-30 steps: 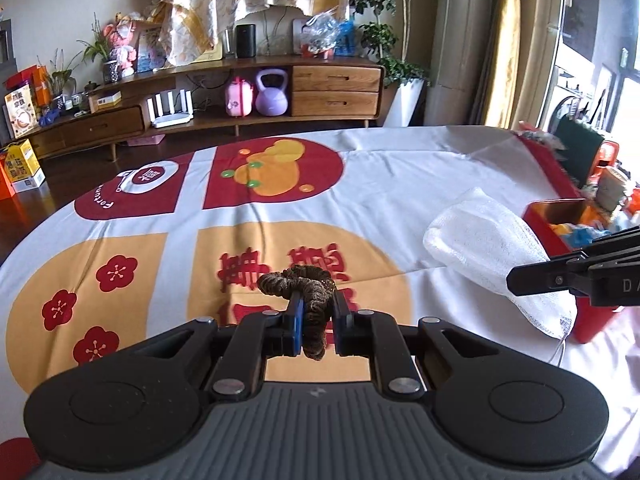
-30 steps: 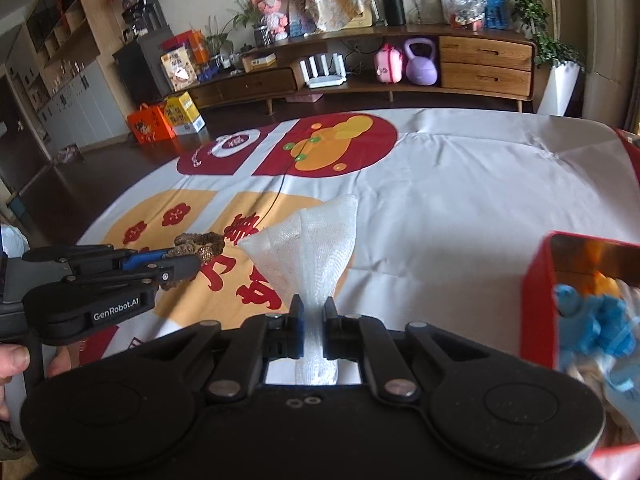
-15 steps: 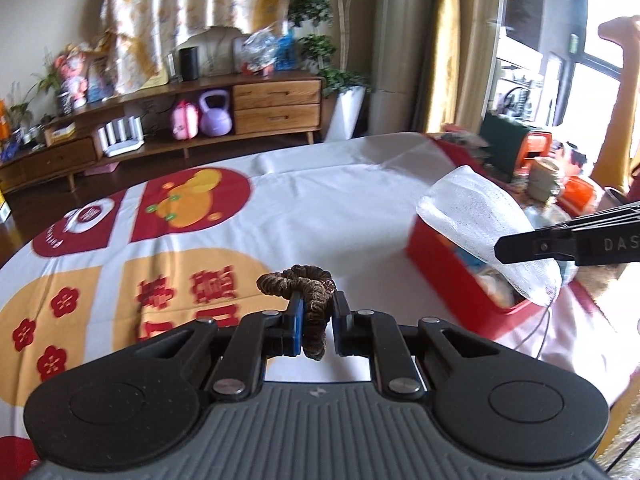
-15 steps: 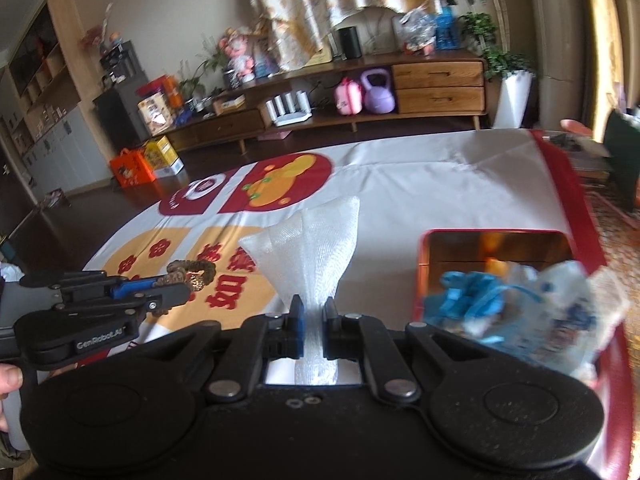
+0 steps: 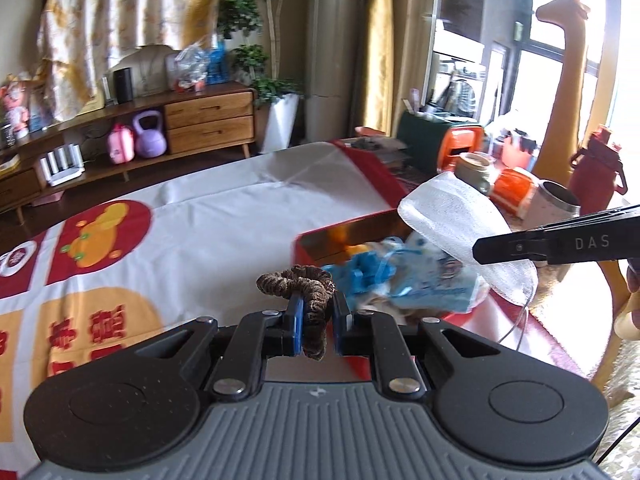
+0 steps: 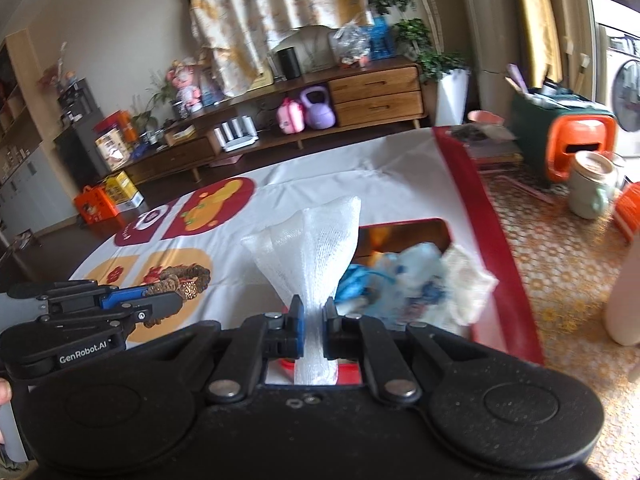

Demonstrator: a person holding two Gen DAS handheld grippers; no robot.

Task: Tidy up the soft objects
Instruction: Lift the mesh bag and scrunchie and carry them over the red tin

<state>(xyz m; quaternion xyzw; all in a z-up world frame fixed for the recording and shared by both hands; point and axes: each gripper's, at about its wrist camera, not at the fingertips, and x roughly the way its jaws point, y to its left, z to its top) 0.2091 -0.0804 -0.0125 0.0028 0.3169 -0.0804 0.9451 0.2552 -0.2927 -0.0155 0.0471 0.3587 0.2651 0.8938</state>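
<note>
My left gripper (image 5: 315, 322) is shut on a brown scrunchie (image 5: 304, 286), held in the air near the left edge of a red box (image 5: 320, 236). In the right wrist view that scrunchie (image 6: 180, 278) shows at the left, pinched by the left gripper (image 6: 160, 304). My right gripper (image 6: 314, 326) is shut on a white mesh cloth (image 6: 312, 248), which fans upward in front of the red box (image 6: 404, 226). The same cloth (image 5: 460, 216) hangs over the box in the left wrist view, where the right gripper's fingers (image 5: 552, 242) reach in from the right. Blue and white soft items (image 6: 408, 280) lie in the box.
The table carries a white cloth with red and yellow prints (image 5: 200, 220); its red border (image 6: 476, 200) runs past the box. Beyond that edge stand an orange stool (image 6: 580, 144), a pale jar (image 6: 592, 184) and a yellow toy giraffe (image 5: 568, 80). A wooden sideboard (image 5: 208, 116) lines the far wall.
Both grippers have swung to the right across the table with their loads. The red box, earlier at the right edge of view, now lies just ahead of both.
</note>
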